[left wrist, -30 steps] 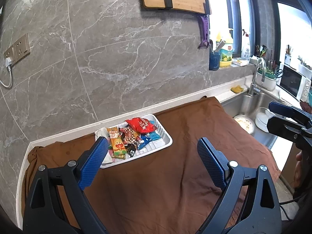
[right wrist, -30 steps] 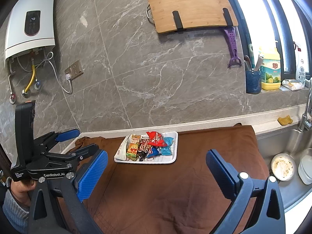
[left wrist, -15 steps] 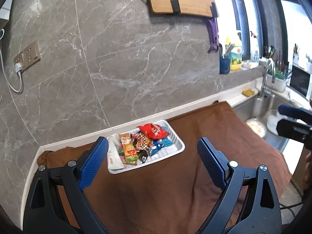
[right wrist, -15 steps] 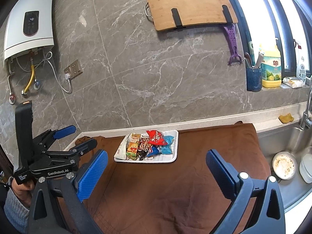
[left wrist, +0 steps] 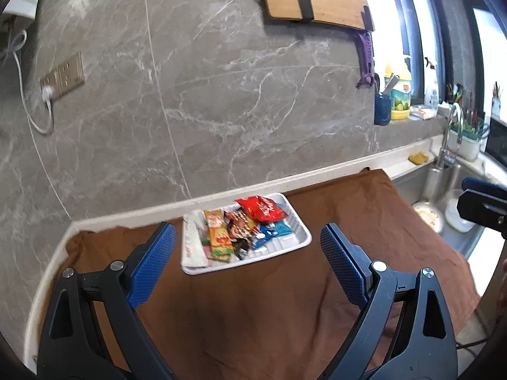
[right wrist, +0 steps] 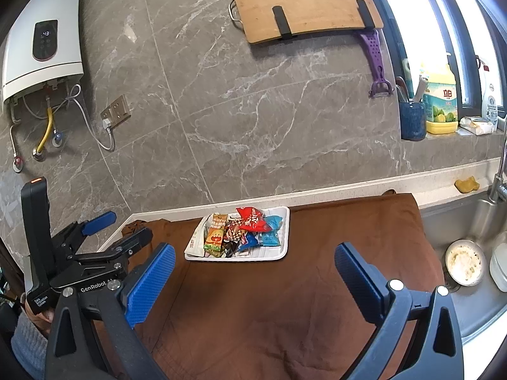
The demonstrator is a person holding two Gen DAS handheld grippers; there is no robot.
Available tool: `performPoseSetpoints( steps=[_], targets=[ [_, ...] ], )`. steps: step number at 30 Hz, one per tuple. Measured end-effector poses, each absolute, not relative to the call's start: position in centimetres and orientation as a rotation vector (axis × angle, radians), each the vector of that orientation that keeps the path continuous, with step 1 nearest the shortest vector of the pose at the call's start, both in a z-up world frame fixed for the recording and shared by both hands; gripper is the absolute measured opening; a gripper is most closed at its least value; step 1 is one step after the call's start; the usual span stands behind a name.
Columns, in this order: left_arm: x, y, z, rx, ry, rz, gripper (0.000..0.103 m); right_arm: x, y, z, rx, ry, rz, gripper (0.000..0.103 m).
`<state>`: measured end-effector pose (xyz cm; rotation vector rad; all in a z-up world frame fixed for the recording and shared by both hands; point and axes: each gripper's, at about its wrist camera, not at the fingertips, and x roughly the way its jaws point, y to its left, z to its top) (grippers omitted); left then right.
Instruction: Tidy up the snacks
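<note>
A white ridged tray (left wrist: 286, 247) (right wrist: 282, 250) rests on the brown cloth near the wall. It holds several snack packets: a red bag (left wrist: 261, 209) (right wrist: 252, 219) on top, blue packets (left wrist: 272, 229) (right wrist: 272, 231), an orange-green bar (left wrist: 217, 232) (right wrist: 215, 232) and a white packet (left wrist: 191, 243) at the left. My left gripper (left wrist: 247, 262) is open and empty, well short of the tray. My right gripper (right wrist: 253, 277) is also open and empty, in front of the tray. The left gripper (right wrist: 114, 234) shows in the right wrist view at the far left, held by a hand.
The brown cloth (right wrist: 285, 310) covers the counter. A steel sink (right wrist: 469, 221) with a dirty bowl (right wrist: 465, 262) lies to the right, with a tap (left wrist: 450, 139). A cutting board (right wrist: 304, 3) and purple peeler (right wrist: 378, 63) hang on the grey wall. A water heater (right wrist: 44, 50) is at the upper left.
The left wrist view has swung left and drawn a little nearer, so the tray sits more central between its fingers. The right gripper has barely moved. Both stay open.
</note>
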<state>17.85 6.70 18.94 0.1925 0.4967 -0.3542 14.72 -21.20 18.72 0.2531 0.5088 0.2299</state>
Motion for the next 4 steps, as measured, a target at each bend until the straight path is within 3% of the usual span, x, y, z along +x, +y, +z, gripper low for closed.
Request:
performPoseSetpoints(
  steps=[4],
  targets=[
    [18.4, 7.03, 18.28, 0.169, 0.515, -0.35, 0.093, 14.86, -21.47, 18.24, 0.258, 0.521, 0.221, 0.103]
  ],
)
